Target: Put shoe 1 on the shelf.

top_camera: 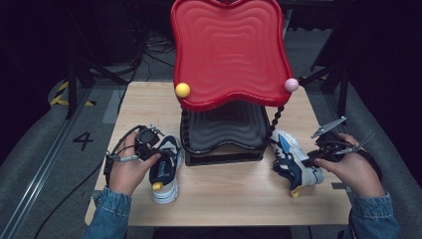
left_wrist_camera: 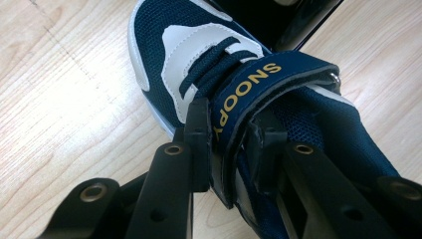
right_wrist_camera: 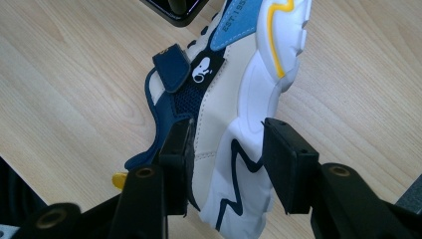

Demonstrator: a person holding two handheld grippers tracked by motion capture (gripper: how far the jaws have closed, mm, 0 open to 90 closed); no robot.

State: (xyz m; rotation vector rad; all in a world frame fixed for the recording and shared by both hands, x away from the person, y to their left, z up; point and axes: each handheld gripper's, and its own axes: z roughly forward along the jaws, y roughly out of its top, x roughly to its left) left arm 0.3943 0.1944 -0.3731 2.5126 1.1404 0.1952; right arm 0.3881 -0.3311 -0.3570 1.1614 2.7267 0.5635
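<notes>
While the high view shows the left shoe upright and the right shoe tipped beside the rack, the left gripper clamps its strap; the right gripper straddles the heel, jaws apart

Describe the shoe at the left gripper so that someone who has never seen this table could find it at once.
Start at the red wavy tray raised over the middle of the wooden table. Just left of the black tray beneath it, the navy and white shoe stands upright on its sole. Unlike the other shoe, tipped on its side at the right, its SNOOPY strap sits between the left gripper jaws.
</notes>
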